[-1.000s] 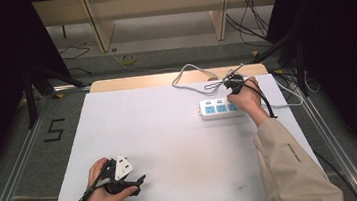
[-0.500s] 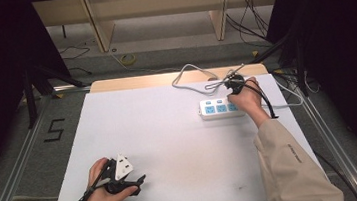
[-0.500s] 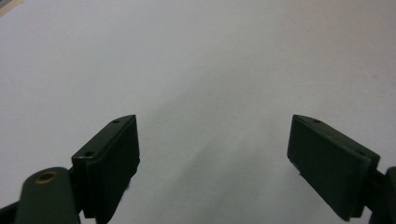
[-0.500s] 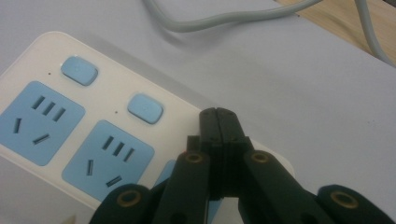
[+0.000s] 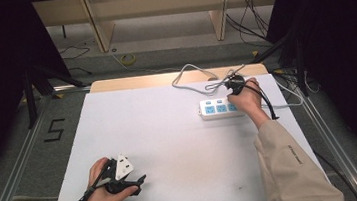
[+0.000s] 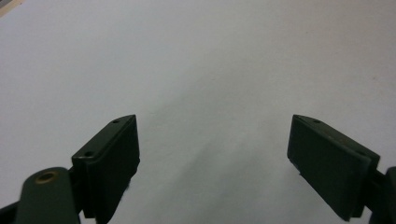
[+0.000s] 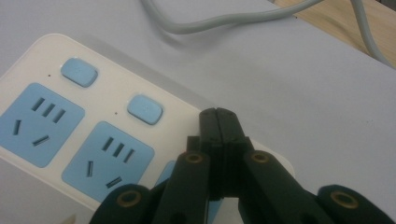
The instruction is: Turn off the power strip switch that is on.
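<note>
Our right hand-held gripper (image 7: 217, 116) sits closed over the power strip (image 5: 217, 109).

We see its jaws pressed together with nothing between them, the tips over the strip's end nearest our right hand, just past the third blue switch; whether they touch it we cannot tell. The strip lies on the white bench (image 5: 169, 131) toward the far right, its grey cord (image 5: 184, 75) looping off behind. Our left hand-held gripper (image 6: 212, 154) rests well apart at the near left, jaws spread wide and empty.
</note>
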Motion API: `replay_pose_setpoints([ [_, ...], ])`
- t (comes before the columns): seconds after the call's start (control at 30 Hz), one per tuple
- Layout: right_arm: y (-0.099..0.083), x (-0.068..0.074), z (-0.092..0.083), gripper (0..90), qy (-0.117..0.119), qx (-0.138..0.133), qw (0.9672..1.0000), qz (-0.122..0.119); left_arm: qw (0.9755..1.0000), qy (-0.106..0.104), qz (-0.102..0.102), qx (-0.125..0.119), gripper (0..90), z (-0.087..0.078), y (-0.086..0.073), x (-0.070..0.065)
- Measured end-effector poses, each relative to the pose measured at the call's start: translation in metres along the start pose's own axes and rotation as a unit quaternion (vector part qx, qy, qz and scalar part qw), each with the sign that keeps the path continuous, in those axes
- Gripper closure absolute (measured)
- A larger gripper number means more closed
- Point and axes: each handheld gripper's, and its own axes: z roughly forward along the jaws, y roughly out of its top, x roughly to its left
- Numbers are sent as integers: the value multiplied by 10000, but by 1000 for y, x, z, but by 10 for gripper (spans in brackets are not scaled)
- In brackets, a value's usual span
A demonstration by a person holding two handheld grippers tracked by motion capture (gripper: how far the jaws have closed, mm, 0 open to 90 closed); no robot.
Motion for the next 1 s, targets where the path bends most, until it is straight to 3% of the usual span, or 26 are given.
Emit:
replay_pose_setpoints([
  [0.1,-1,-1,-2,900,17,-146,9999,83,10000,-13,-11,-10,164,0,0,0],
  [1.0,-19,-2,-24,900,284,-248,9993,43,10000,-11,-11,-21,164,2,1,-1],
])
